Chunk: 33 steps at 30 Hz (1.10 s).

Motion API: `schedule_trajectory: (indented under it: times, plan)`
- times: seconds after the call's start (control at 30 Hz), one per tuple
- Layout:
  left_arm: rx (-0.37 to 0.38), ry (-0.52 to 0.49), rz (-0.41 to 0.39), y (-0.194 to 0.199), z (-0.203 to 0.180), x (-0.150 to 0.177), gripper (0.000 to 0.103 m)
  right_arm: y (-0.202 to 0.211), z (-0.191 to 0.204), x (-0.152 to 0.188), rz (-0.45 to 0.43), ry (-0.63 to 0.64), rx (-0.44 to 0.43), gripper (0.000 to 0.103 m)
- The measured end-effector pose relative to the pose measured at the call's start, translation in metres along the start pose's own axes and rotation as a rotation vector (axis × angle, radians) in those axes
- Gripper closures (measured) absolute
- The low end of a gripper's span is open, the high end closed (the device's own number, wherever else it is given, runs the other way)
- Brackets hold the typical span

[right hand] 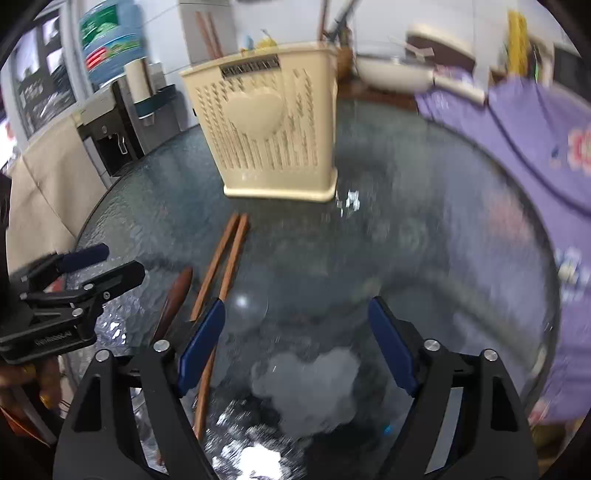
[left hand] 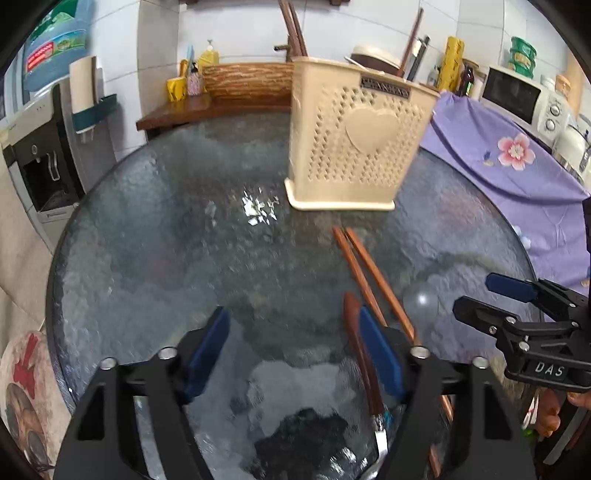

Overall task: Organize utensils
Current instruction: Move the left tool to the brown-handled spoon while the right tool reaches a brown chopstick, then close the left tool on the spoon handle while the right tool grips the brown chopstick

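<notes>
A beige perforated utensil holder [left hand: 354, 136] with a heart on its front stands on the round glass table [left hand: 184, 229]; it also shows in the right wrist view [right hand: 269, 125]. Two brown chopsticks [left hand: 369, 273] lie side by side in front of it, seen too in the right wrist view [right hand: 225, 266]. A brown-handled knife [left hand: 360, 350] lies beside them, its handle also in the right wrist view [right hand: 175, 299]. My left gripper [left hand: 295, 354] is open and empty, its right finger next to the knife. My right gripper [right hand: 295, 347] is open and empty, right of the chopsticks.
A purple flowered cloth [left hand: 517, 173] covers the counter to the right, with a microwave [left hand: 524, 96] behind. A water dispenser [left hand: 40, 155] stands at the left. A wooden shelf [left hand: 221, 99] with bottles is behind the table. Chopsticks stand in the holder's back [left hand: 295, 29].
</notes>
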<state>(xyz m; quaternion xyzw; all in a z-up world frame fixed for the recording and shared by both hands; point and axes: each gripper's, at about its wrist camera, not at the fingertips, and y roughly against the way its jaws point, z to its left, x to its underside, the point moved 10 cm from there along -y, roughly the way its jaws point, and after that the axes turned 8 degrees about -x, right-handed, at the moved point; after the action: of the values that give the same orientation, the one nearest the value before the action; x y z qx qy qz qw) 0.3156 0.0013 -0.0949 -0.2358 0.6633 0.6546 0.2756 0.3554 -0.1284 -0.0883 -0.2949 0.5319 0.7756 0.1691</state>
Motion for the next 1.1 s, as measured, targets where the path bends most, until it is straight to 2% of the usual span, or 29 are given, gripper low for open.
schedule_trajectory:
  times: [0.1, 0.27, 0.43, 0.53, 0.73, 0.83, 0.93, 1.1]
  plan:
    - [0.036, -0.013, 0.025, -0.002, -0.011, 0.009, 0.051, -0.002, 0.003, 0.007, 0.003, -0.004, -0.004, 0.030]
    - [0.074, -0.044, 0.042, -0.003, -0.027, 0.013, 0.057, -0.002, -0.004, 0.016, 0.004, -0.030, -0.003, 0.030]
    - [0.083, -0.076, 0.066, -0.010, -0.039, 0.019, 0.069, 0.001, -0.009, 0.018, 0.009, -0.039, -0.001, 0.031]
    - [0.079, -0.089, 0.072, -0.014, -0.043, 0.019, 0.074, 0.000, -0.009, 0.017, 0.013, -0.035, -0.004, 0.035]
    - [0.045, -0.121, 0.068, -0.017, -0.046, 0.016, 0.078, -0.003, 0.000, -0.003, -0.008, 0.002, -0.017, 0.044]
    - [0.041, -0.118, 0.067, -0.019, -0.044, 0.015, 0.084, -0.007, 0.013, -0.019, -0.009, 0.046, -0.038, 0.047]
    - [0.043, -0.116, 0.065, -0.020, -0.041, 0.013, 0.084, -0.020, 0.031, -0.032, 0.020, 0.108, -0.064, 0.049]
    - [0.045, -0.091, 0.069, -0.022, -0.031, 0.011, 0.085, -0.051, 0.042, -0.040, 0.097, 0.128, -0.066, 0.068]
